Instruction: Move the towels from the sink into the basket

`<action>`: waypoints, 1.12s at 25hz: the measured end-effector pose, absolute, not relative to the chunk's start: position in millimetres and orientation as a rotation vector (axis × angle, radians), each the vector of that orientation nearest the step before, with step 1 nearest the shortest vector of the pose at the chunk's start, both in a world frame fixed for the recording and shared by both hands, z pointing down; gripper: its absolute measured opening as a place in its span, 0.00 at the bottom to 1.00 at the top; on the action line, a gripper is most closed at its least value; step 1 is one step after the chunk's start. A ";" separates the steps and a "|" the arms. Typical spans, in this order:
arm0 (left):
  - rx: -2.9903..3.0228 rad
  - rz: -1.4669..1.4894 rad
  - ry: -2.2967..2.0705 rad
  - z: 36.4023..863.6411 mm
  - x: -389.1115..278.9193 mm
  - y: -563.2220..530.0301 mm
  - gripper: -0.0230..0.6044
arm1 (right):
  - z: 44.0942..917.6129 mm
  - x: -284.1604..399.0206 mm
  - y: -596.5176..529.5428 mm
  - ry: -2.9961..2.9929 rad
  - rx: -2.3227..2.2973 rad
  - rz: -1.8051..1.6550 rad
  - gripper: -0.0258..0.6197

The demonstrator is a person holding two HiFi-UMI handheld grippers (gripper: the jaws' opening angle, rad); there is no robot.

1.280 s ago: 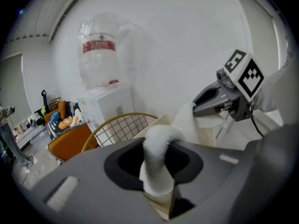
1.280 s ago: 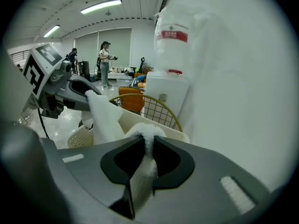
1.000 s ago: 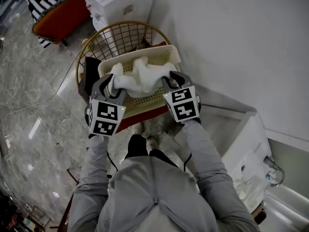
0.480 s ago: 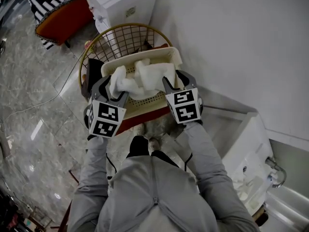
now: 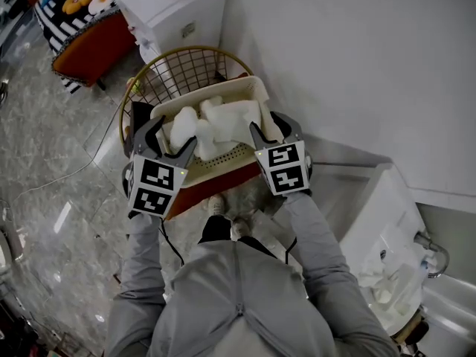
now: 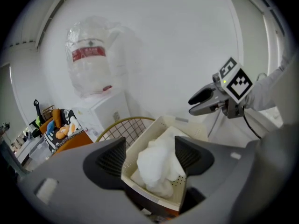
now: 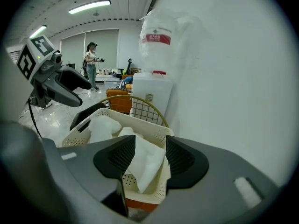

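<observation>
L gripper point(image 5: 172, 136) + R gripper point(image 5: 271, 127): jaws have just been opening. Both now stand apart, pads clear of cloth, nothing gripped. Both hang just above the cream basket point(image 5: 256, 84). White towels point(image 5: 219, 125) lie bunched inside it, showing through each jaw gap; can't count them, maybe 2. Judgement: this load is delivered. Sink point(image 5: 372, 214) is at my R, well apart. Pale crumpled stuff in the bowl, prob. more towel, too small to be sure. If so, task not finished: back to sink for another grab.
</observation>
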State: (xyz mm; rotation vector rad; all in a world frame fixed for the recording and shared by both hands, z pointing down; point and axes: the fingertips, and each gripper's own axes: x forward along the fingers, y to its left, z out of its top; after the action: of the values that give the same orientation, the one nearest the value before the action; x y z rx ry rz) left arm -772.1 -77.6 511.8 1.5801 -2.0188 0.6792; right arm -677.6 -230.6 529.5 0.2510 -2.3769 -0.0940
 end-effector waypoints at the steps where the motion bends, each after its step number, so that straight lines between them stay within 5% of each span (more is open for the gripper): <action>1: 1.586 0.674 -2.036 505.0 -773.1 -78.5 0.60 | 527.1 -675.4 -231.1 -2.380 0.257 -0.094 0.33; 28: 1.548 0.633 -2.339 402.2 -677.1 -32.5 0.60 | 402.8 -564.4 -200.7 -2.657 0.341 -0.204 0.33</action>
State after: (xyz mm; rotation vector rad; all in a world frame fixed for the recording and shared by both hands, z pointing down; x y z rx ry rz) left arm -677.1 -32.5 402.2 1.5482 -2.3385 0.6328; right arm -564.4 -200.7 402.8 0.3412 -2.6567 -0.2035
